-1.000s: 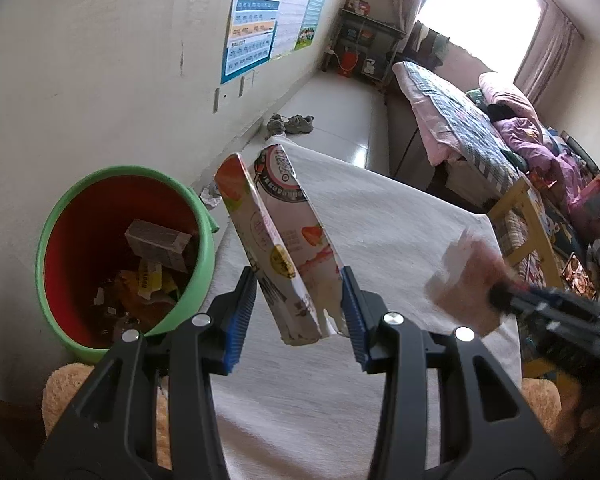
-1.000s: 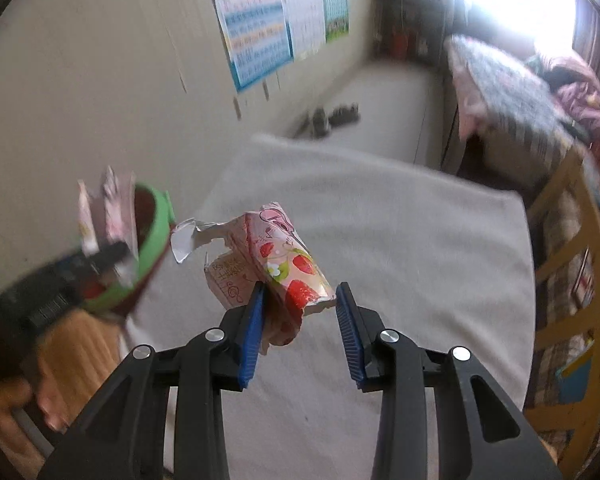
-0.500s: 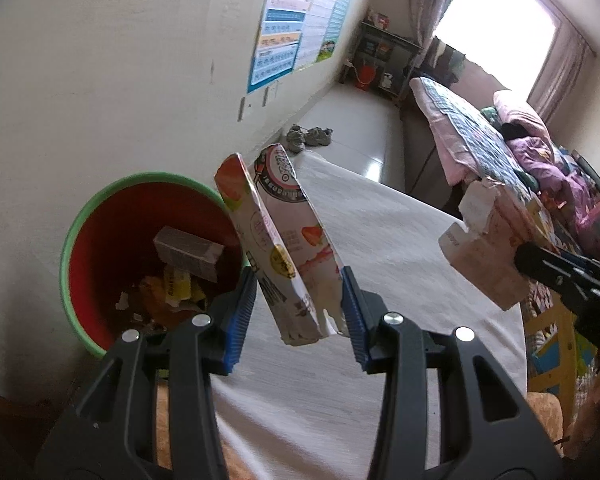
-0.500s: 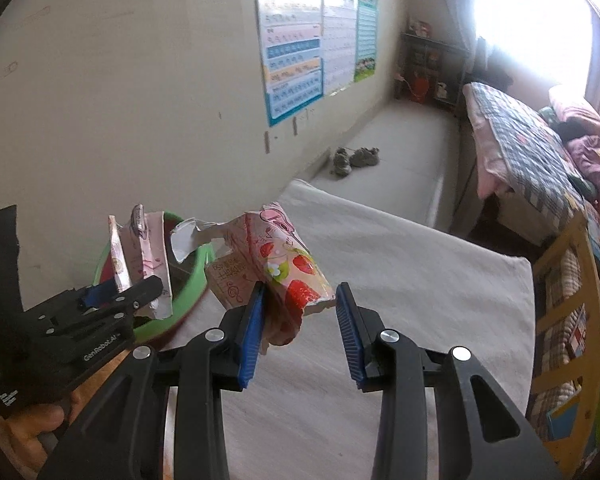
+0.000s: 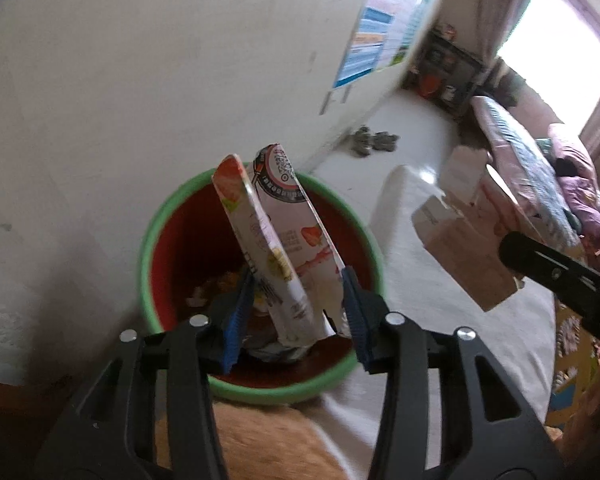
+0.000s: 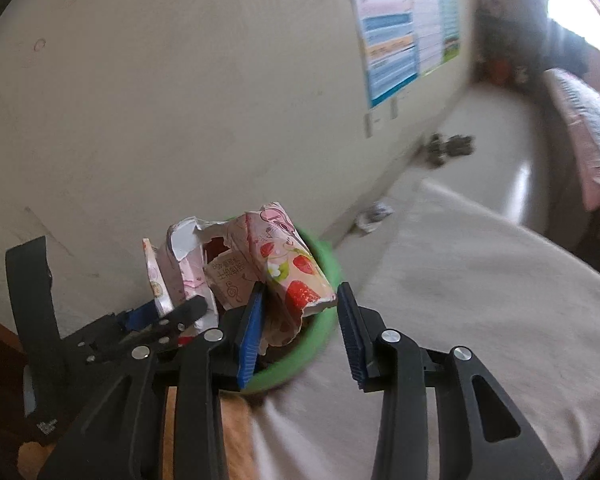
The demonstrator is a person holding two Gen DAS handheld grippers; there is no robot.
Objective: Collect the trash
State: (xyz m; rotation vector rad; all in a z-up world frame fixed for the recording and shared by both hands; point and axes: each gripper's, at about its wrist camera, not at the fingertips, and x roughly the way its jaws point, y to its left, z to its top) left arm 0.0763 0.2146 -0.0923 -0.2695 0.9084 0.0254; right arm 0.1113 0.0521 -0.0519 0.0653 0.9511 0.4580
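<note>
My left gripper (image 5: 294, 312) is shut on a flattened strawberry milk carton (image 5: 276, 240) and holds it right above the green bin with the red inside (image 5: 168, 216). The bin holds other trash. My right gripper (image 6: 300, 332) is shut on a torn strawberry-print box (image 6: 284, 268) and holds it at the bin's green rim (image 6: 328, 264). The right gripper's box shows at the right in the left wrist view (image 5: 464, 240). The left gripper with its carton shows at the left in the right wrist view (image 6: 168, 312).
The bin stands against a cream wall (image 5: 140, 80) beside a table under a white cloth (image 6: 480, 300). Posters (image 6: 400, 40) hang on the wall. Shoes (image 5: 374, 142) lie on the floor. A bed (image 5: 540, 168) stands at the far right.
Both grippers have swung left towards the bin. The left carton went from beside the bin to above its opening. The right box came up to the rim.
</note>
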